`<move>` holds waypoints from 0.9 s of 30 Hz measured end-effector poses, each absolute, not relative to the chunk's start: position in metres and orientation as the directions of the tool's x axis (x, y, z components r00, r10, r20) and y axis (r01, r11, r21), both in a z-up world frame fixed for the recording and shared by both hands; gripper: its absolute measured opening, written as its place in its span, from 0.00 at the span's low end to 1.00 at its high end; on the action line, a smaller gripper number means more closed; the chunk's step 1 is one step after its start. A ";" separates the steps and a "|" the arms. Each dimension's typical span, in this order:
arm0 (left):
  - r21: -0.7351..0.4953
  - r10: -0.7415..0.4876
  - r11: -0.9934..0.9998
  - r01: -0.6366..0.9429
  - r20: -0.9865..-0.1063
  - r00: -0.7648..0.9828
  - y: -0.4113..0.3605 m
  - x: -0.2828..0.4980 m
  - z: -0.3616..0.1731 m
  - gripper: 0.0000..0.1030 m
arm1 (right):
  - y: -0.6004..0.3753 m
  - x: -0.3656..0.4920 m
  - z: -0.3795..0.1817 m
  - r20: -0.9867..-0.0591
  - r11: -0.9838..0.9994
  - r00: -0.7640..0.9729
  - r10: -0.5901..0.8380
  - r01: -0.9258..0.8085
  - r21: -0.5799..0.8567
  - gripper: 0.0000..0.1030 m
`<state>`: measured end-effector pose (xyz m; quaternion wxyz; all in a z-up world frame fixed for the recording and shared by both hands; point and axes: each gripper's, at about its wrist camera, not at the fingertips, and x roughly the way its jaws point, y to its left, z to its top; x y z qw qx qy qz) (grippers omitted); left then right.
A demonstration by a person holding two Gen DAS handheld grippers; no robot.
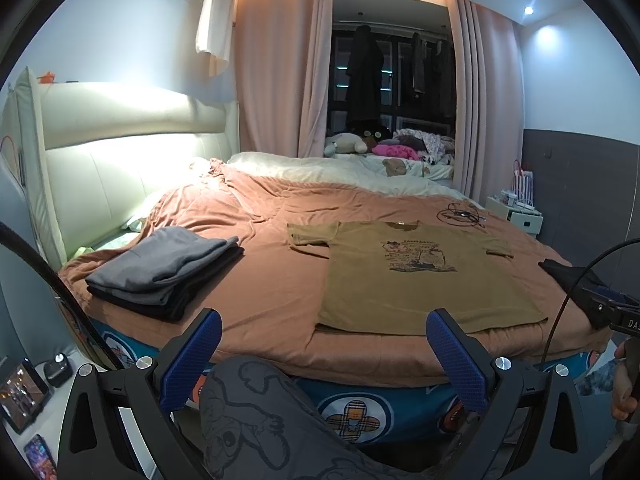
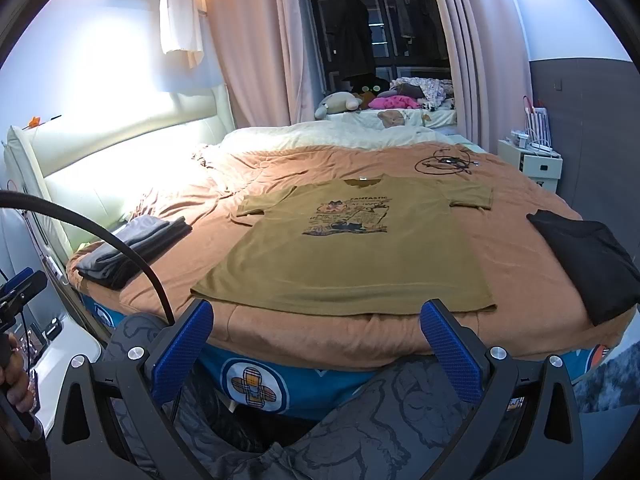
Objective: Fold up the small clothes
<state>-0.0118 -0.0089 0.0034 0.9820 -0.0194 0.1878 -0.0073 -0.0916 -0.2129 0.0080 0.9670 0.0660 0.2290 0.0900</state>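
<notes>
left hand-held gripper point(image 1: 323, 334) held low at the near edge of the bed point(image 1: 260, 280), above the person's patterned trouser leg point(image 1: 256, 412), its blue fingers point(image 1: 452, 354) spread wide with nothing between them. right hand-held gripper point(image 2: 316, 322) in the same pose, level and pointing across the bed, blue fingers point(image 2: 448, 344) wide apart and empty, tips just short of the shirt hem. olive-brown t-shirt point(image 2: 352, 256) lies flat and face up on the orange-brown bedspread point(image 2: 400, 336), sleeves out to both sides, collar away from the person, dark cartoon print on the chest. a folded stack of grey and black garments point(image 1: 168, 270) sits to the left; a black garment point(image 2: 588, 260) lies to the right; a coiled cable point(image 2: 444, 164) rests beyond the collar.
</notes>
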 end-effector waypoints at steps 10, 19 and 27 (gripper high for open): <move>-0.057 -0.028 0.998 0.008 -0.372 0.928 -0.008 -0.016 -0.004 1.00 | -0.212 -0.093 0.002 -0.438 0.975 0.876 0.201 -0.137 0.175 1.00; -0.060 -0.036 0.998 0.015 -0.367 0.930 -0.006 -0.021 -0.007 1.00 | -0.210 -0.095 0.001 -0.437 0.974 0.876 0.204 -0.140 0.176 1.00; -0.057 -0.035 0.998 0.016 -0.362 0.932 -0.006 -0.023 -0.008 1.00 | -0.210 -0.094 0.000 -0.436 0.974 0.876 0.208 -0.144 0.176 1.00</move>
